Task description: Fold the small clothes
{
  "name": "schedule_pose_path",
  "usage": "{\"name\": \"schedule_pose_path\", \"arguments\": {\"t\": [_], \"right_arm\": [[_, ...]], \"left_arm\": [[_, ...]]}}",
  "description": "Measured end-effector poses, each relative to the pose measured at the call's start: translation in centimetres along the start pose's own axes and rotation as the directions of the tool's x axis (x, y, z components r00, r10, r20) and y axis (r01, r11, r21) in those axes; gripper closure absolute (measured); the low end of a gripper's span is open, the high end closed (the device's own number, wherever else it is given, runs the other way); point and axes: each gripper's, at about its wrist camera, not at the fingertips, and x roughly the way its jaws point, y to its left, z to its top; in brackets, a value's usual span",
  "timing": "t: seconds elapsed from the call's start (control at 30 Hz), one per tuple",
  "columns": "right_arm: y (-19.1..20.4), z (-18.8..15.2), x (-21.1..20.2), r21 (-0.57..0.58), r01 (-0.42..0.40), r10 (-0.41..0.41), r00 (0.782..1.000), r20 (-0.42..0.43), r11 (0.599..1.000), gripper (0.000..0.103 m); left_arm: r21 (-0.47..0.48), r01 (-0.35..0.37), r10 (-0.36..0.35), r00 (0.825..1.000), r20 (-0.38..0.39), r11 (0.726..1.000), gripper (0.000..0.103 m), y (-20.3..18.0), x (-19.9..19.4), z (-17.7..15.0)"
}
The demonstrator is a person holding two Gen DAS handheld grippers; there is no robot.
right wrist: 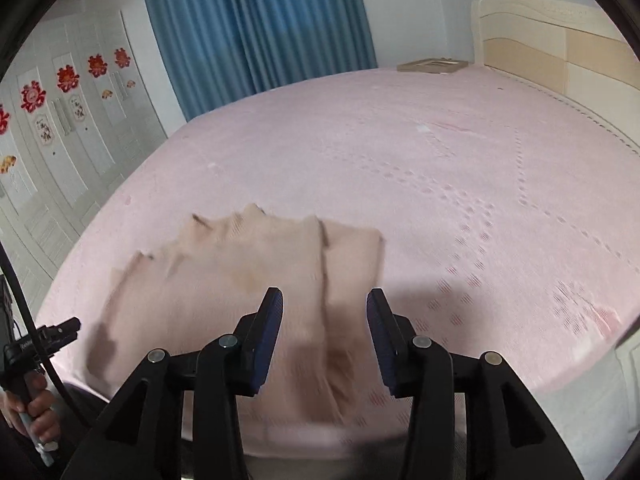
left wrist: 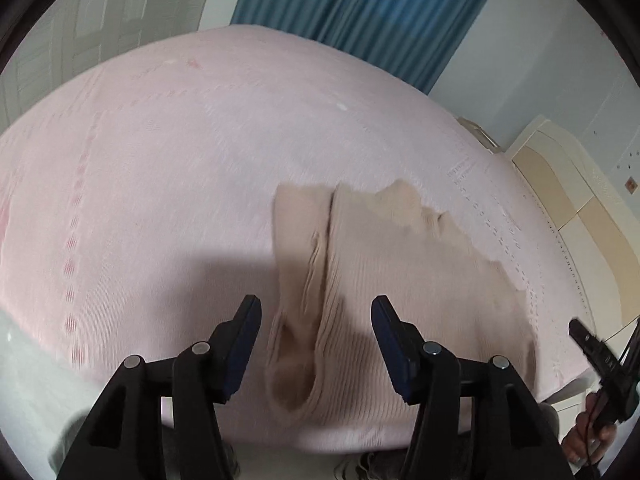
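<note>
lying rumpled on the pink woven bedspread [left wrist: 160, 184], a beige ribbed knit garment [left wrist: 380, 280] sits beneath the left gripper [left wrist: 316, 312] and right gripper [right wrist: 325, 306], fingers apart.

Both the left gripper [left wrist: 316, 312] and the right gripper [right wrist: 325, 304] hover with fingers [left wrist: 248, 344] spread wide, gripping nothing.

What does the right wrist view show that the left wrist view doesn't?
Only the right wrist view shows the red flower decorations on the wardrobe doors and the flat frame lying at the bed's far edge. Only the left wrist view shows the sleeve opening gaping near the camera. Both show the beige knit garment on the pink bedspread, the blue curtain, the headboard, and open grippers.
</note>
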Motion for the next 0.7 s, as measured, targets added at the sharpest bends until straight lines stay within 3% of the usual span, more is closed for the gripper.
{"name": "schedule_pose_path", "arguments": {"t": [0.2,0.37,0.5,0.6,0.7], "right_arm": [[2.7,4.8,4.3,0.013,-0.032,0.032,0.999,0.021,0.999,0.06],[5.3,8.5,8.1,-0.002,-0.052,0.052,0.998,0.02,0.999,0.06],[5.2,7.1,10.8,-0.047,0.011,-0.01,1.0,0.029,0.999,0.06],[3.8,4.8,13.5,-0.05,0.14,-0.142,0.989,-0.047,0.989,0.061],[2.5,4.5,14.5,0.016,0.101,-0.098,0.989,-0.112,0.995,0.062]], "left_arm": [[0.068,0.011,-0.013,1.0,0.027,0.998,0.048,-2.8,2.9,4.7],[0.075,0.039,-0.038,0.999,-0.005,0.996,0.048,-3.8,6.7,7.7],[0.096,0.02,-0.019,1.0,-0.011,0.995,0.05,-3.1,9.0,6.5],[0.136,-0.015,0.015,1.0,0.001,0.991,0.05,-3.4,9.3,6.0],[0.162,0.009,-0.011,1.0,0.011,0.987,0.053,-3.7,9.3,6.2]]}}
